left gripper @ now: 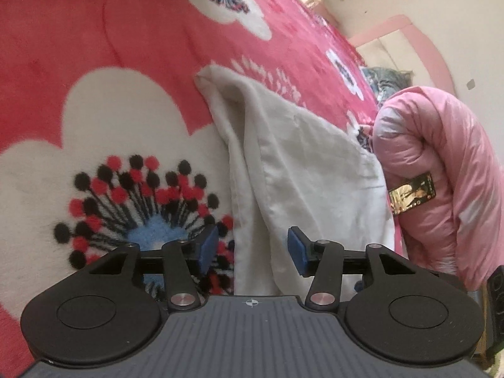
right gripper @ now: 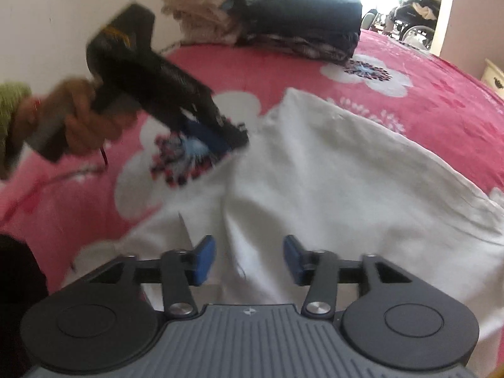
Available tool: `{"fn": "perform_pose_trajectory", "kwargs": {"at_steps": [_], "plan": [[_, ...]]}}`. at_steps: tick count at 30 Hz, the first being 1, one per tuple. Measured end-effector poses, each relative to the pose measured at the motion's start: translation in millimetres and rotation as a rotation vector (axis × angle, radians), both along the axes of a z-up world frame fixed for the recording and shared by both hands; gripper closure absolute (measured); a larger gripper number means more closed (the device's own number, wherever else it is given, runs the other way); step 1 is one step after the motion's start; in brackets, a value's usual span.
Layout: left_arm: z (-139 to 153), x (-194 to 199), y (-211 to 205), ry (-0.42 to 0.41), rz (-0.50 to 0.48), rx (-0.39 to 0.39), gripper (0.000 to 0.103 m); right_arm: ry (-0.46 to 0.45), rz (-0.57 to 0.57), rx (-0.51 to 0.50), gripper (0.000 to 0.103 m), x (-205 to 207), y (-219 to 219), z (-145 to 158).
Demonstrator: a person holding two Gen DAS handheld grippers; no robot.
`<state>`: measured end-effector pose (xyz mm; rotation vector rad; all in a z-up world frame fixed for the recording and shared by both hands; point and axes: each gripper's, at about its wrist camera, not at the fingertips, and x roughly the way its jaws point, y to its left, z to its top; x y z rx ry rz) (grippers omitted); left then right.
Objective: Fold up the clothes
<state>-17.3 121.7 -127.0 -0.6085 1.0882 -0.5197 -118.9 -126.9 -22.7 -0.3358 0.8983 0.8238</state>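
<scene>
A white garment [left gripper: 299,163] lies crumpled on the pink flowered blanket [left gripper: 63,47]. My left gripper [left gripper: 252,249] hovers over its near edge with the blue pads apart and only loose cloth below the gap. In the right wrist view the same white garment [right gripper: 346,163] spreads wide across the bed. My right gripper [right gripper: 249,260] stands open just above it, nothing pinched. A hand [right gripper: 85,123] holds the left gripper [right gripper: 226,141], blurred, with its tips at the garment's left edge.
A stack of folded clothes [right gripper: 283,15], cream and dark, sits at the far side of the bed by the wall. A rolled pink quilt [left gripper: 441,173] lies at the bed's right end. Wheelchairs [right gripper: 415,22] stand beyond a doorway.
</scene>
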Motion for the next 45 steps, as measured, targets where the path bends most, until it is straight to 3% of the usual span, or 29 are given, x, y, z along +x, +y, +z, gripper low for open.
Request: {"fn": "perform_pose_trajectory", "kwargs": {"at_steps": [6, 11, 14, 21, 28, 35, 45], "plan": [[-9.1, 14.1, -3.8, 0.038, -0.031, -0.048, 0.052, 0.081, -0.017, 0.078, 0.045, 28.1, 14.1, -0.4], [-14.3, 20.7, 2.6, 0.075, -0.03, -0.094, 0.052, 0.271, -0.044, 0.222, 0.029, 71.3, -6.5, 16.0], [-15.3, 23.5, 1.6, 0.086, -0.047, -0.097, 0.052, 0.368, -0.081, 0.233, 0.027, 96.8, -11.7, 18.1], [-16.8, 32.5, -1.9, 0.126, -0.056, -0.125, 0.052, 0.334, -0.094, 0.056, 0.027, 91.8, 36.6, -14.6], [-13.8, 33.7, -7.3, 0.187, -0.058, -0.158, 0.052, 0.247, -0.117, 0.011, 0.023, 37.3, 61.8, -26.5], [-9.4, 34.1, -14.9, 0.238, -0.052, -0.184, 0.052, 0.093, -0.207, -0.055, 0.01, 3.0, 83.1, -36.1], [-8.4, 36.9, -12.5, 0.279, -0.015, -0.235, 0.052, -0.09, -0.196, -0.203, 0.008, -22.1, 107.7, -49.7]]}}
